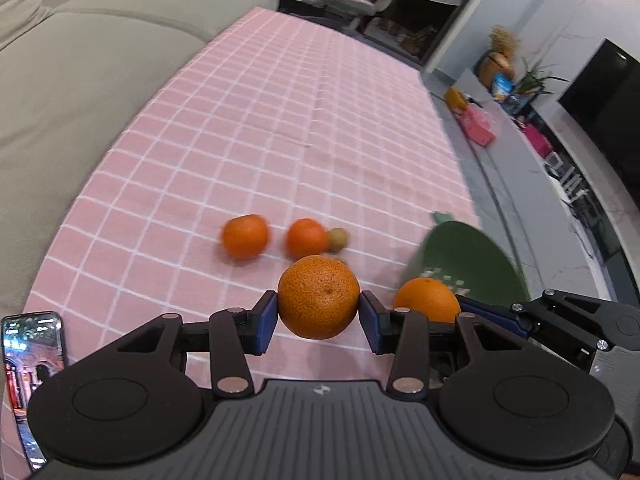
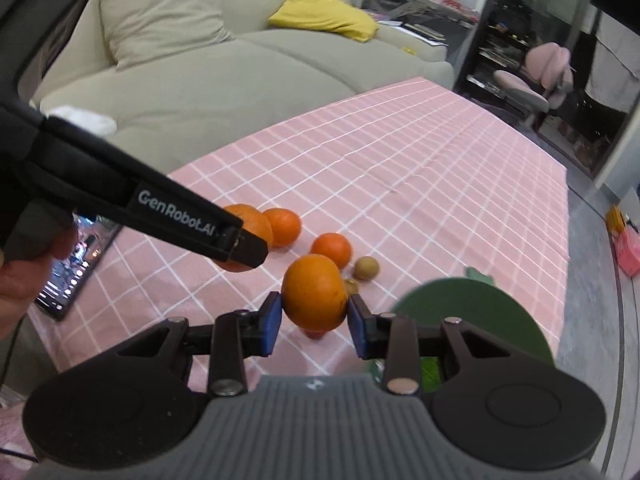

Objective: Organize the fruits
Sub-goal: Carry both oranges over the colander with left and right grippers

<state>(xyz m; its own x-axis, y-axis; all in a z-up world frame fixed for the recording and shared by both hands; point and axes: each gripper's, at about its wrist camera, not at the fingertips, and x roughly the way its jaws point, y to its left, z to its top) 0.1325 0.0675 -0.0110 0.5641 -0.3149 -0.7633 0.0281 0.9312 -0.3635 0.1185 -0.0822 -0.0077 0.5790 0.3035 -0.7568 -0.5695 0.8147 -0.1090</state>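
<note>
My left gripper (image 1: pixel 319 320) is shut on a rough-skinned orange (image 1: pixel 319 297) and holds it above the pink checked tablecloth (image 1: pixel 280 128). My right gripper (image 2: pixel 315 319) is shut on a smooth orange (image 2: pixel 315 292); that orange also shows in the left wrist view (image 1: pixel 426 300), just right of mine. Two small tangerines (image 1: pixel 245 237) (image 1: pixel 307 237) and a small brownish fruit (image 1: pixel 338 239) lie on the cloth beyond. A green bowl (image 1: pixel 468 264) sits at the right, also in the right wrist view (image 2: pixel 472 312). The left gripper's body (image 2: pixel 160 216) crosses the right wrist view.
A phone (image 1: pixel 30 360) with a lit screen lies at the table's near left. A beige sofa (image 1: pixel 80 60) runs along the table's left side. The table's right edge drops to a grey floor (image 1: pixel 520 184) with pink boxes.
</note>
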